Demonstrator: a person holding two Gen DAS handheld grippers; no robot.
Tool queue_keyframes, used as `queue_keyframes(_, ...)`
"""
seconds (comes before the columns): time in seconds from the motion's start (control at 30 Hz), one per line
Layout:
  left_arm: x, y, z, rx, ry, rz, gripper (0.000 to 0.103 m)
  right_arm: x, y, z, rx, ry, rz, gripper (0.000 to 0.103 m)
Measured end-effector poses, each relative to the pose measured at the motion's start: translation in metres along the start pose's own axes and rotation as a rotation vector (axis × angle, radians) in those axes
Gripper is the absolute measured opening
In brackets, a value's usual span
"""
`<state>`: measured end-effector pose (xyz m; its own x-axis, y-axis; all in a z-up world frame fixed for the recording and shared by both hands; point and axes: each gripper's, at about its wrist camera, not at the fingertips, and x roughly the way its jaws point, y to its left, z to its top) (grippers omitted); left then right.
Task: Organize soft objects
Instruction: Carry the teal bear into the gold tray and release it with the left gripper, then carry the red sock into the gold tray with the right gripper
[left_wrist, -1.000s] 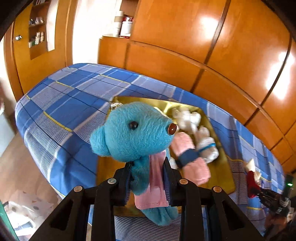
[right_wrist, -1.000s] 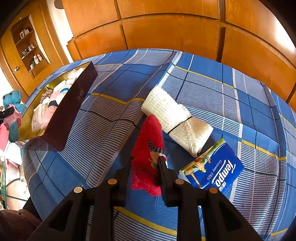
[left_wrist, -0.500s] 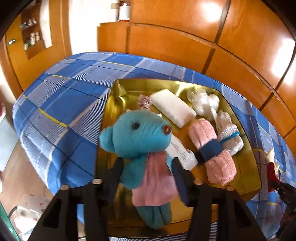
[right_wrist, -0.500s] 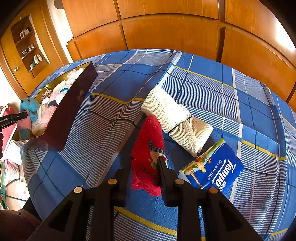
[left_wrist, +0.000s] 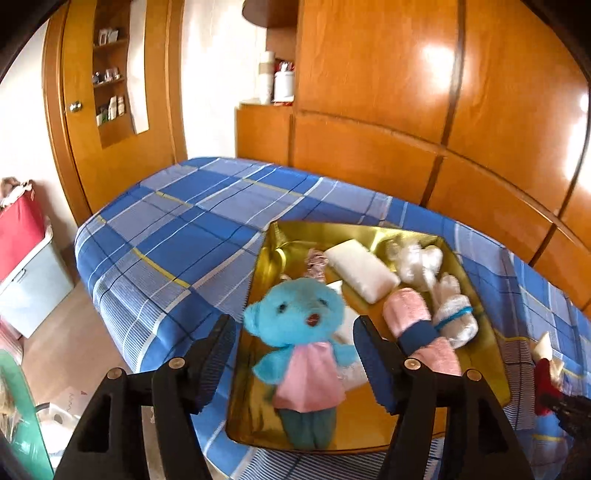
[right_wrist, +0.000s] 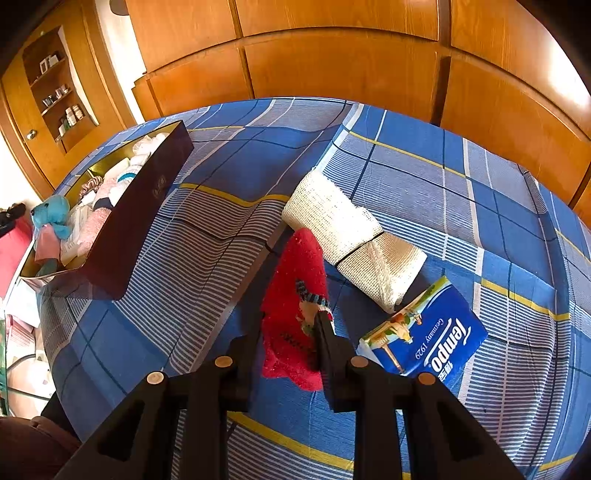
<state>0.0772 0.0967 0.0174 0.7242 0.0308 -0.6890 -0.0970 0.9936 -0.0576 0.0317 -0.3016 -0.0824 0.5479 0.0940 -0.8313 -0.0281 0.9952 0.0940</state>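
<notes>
A blue plush bear (left_wrist: 300, 343) in a pink dress lies in the near end of the gold-lined box (left_wrist: 273, 240), also seen in the right wrist view as bear (right_wrist: 51, 216) and box (right_wrist: 142, 206). My left gripper (left_wrist: 295, 354) hangs above it with jaws opening, the pads well clear of the toy. Beside the bear lie a pink rolled towel (left_wrist: 417, 325), a white pad (left_wrist: 360, 273) and white gloves (left_wrist: 450, 306). My right gripper (right_wrist: 288, 332) is shut on a red plush sock (right_wrist: 295, 291) over the blue checked bedspread (right_wrist: 221, 280).
A rolled cream bandage cloth (right_wrist: 347, 236) and a blue Tempo tissue pack (right_wrist: 424, 336) lie right of the sock. Wooden wardrobe panels (left_wrist: 406, 110) back the bed. A red and pale blue bin (left_wrist: 26, 266) stands on the floor at left.
The left jaws have spread and let go of the blue bear, which dropped into the box; the left gripper then drew back. The right gripper stayed still on the red sock.
</notes>
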Motion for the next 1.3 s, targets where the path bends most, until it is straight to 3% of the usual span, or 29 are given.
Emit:
queue_keyframes(0.3,-0.018,-0.037,-0.011,0.07,-0.012,-0.093,0.068,0.001,0.005,0.0,-0.017,0.001,-0.029,0.025)
queue_keyframes(0.67,-0.02,-0.042,-0.021,0.091,0.003,-0.105,0.068,-0.002,0.007,0.005,0.033,0.013,-0.052,0.024)
queue_keyframes(0.9,-0.022,-0.037,-0.021,0.081,-0.002,-0.106,0.068,-0.018,0.022,0.017,0.08,-0.041,0.021,0.023)
queue_keyframes(1.3,-0.022,-0.029,-0.024,0.06,0.0,-0.104,0.068,-0.033,0.094,0.048,-0.016,-0.091,0.199,0.024)
